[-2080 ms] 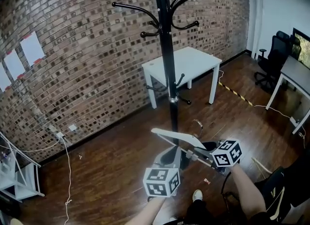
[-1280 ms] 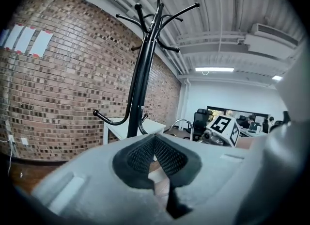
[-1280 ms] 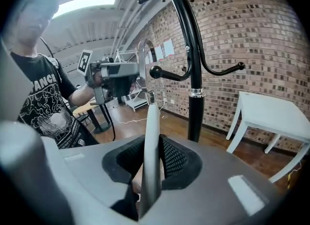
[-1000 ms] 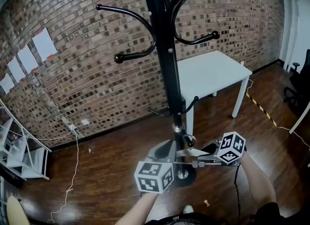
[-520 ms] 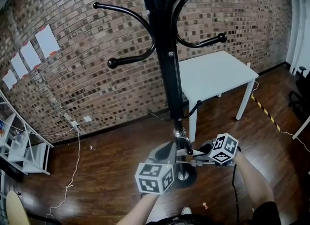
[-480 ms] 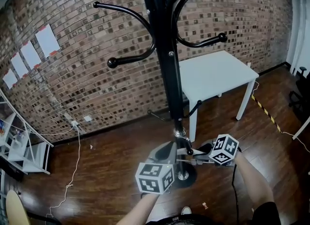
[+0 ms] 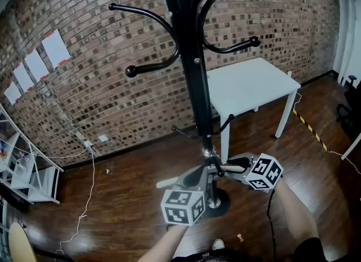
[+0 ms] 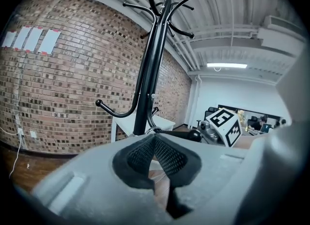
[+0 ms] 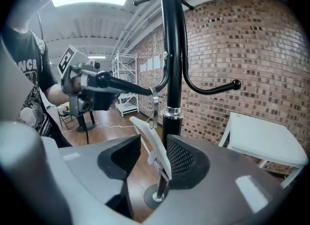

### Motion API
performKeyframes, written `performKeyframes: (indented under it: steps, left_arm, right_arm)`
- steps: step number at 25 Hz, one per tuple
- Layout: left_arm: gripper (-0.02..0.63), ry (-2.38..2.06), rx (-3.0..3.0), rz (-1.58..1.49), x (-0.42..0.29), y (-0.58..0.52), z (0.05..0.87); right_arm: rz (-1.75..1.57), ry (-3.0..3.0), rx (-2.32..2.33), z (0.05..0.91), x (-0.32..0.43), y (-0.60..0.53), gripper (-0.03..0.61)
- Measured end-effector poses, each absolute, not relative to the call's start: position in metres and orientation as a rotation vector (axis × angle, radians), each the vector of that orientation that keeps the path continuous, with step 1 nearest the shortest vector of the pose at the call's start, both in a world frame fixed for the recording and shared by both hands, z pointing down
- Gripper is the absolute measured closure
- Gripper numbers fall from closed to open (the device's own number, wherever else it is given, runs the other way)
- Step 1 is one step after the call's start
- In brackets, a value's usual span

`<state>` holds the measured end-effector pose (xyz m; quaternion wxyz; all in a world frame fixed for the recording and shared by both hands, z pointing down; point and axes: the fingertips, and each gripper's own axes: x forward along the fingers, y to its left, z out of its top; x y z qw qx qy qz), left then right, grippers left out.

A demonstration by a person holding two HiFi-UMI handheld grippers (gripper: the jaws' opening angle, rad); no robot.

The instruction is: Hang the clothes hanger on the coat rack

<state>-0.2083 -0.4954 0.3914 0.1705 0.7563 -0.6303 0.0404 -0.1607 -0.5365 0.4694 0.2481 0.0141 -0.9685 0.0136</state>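
Note:
The black coat rack (image 7: pixel 189 57) rises just ahead of me, its curved hooks overhead. A pale clothes hanger (image 7: pixel 169 182) lies across the pole low down, between both grippers. In the right gripper view its metal hook (image 9: pixel 154 104) sits at a low ball-ended rack arm (image 9: pixel 121 84). My left gripper (image 7: pixel 197 177) is shut on the hanger's left arm, and its pads (image 8: pixel 162 153) meet in its own view. My right gripper (image 7: pixel 234 167) has opening jaws. The hanger's arm (image 9: pixel 151 141) stands between them near the right pad, with a gap on the left.
The rack's round base (image 7: pixel 217 204) sits on the wooden floor under my hands. A white table (image 7: pixel 248 86) stands behind the rack against the brick wall. A white shelf unit (image 7: pixel 22 170) and a floor cable (image 7: pixel 87 187) are at left.
I have come close to the rack with the hanger brought against its pole. The right gripper has shifted right and its jaws have parted. The hanger's left end now shows beside the left gripper.

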Motion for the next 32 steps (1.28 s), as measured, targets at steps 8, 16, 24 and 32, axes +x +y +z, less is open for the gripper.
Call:
performKeyframes:
  steps: [8, 16, 24, 32]
  left_arm:
    - [0.612, -1.734, 2.201, 0.113, -0.200, -0.464, 0.391]
    - [0.612, -1.676, 2.279, 0.109, -0.202, -0.404, 0.388]
    - [0.612, -1.631, 2.348, 0.109, -0.213, -0.330, 0.386]
    - [0.612, -1.589, 2.387, 0.105, -0.220, -0.259, 0.399]
  right_arm:
    - [0.020, -2.685, 0.288, 0.450, -0.152, -0.501, 0.494]
    - [0.150, -2.761, 0.711, 0.428, -0.142, -0.443, 0.568]
    - [0.218, -2.787, 1.007, 0.403, -0.151, -0.354, 0.577]
    - [0.325, -2.797, 1.156, 0.398, -0.163, -0.267, 0.577]
